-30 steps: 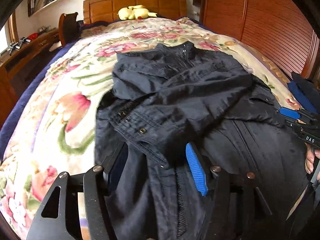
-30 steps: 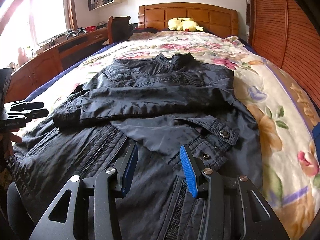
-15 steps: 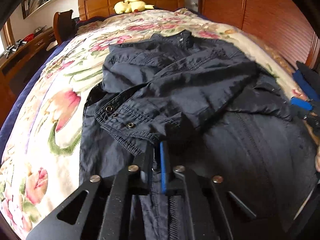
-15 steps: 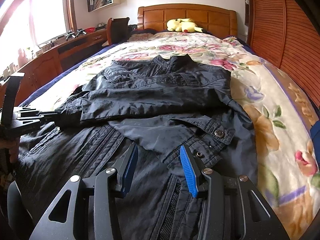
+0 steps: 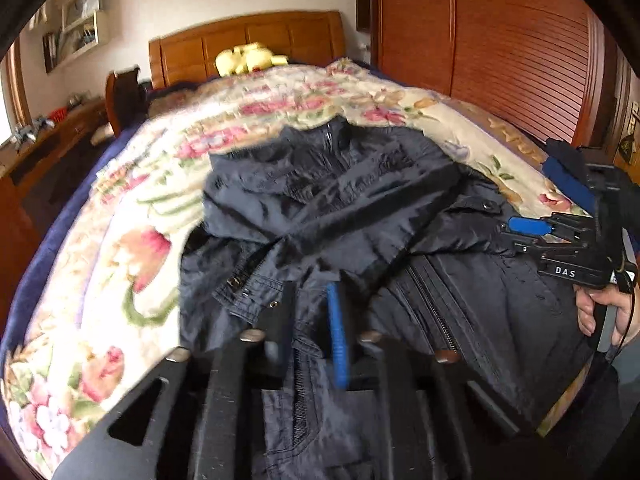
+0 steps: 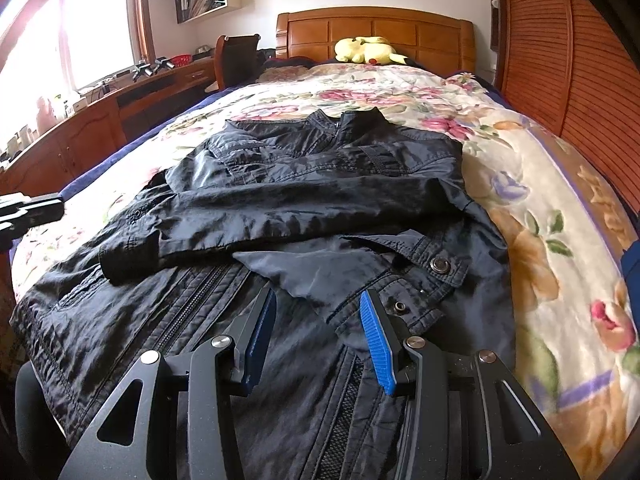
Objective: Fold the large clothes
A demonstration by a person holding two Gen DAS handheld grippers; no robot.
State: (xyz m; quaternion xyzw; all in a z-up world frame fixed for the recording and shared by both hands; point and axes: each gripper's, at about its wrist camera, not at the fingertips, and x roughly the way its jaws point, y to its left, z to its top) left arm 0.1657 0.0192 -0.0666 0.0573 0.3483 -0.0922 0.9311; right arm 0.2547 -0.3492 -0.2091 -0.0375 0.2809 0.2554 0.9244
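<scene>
1. The dark jacket lies face up on the flowered bedspread, collar toward the headboard, both sleeves already crossed over the chest and the zip closed down the front.
2. It looks like thin, crinkled shell cloth – light, limp and probably a little slick, so a fold will slump unless carried over in one sweep. The firmer places to take hold are the stitched hem and the snap-button cuffs; the zip ridge should resist a sharp crease.
3. The left gripper hangs over the cuff of the top sleeve, jaws narrowly apart and just opening again after a pinch; cloth lies between them, though I cannot tell whether the pads are pressing on it.
4. The right gripper sits over the lower front by the other cuff, jaws spread – nothing held.
5. A yellow plush toy rests by the headboard, well away.
</scene>
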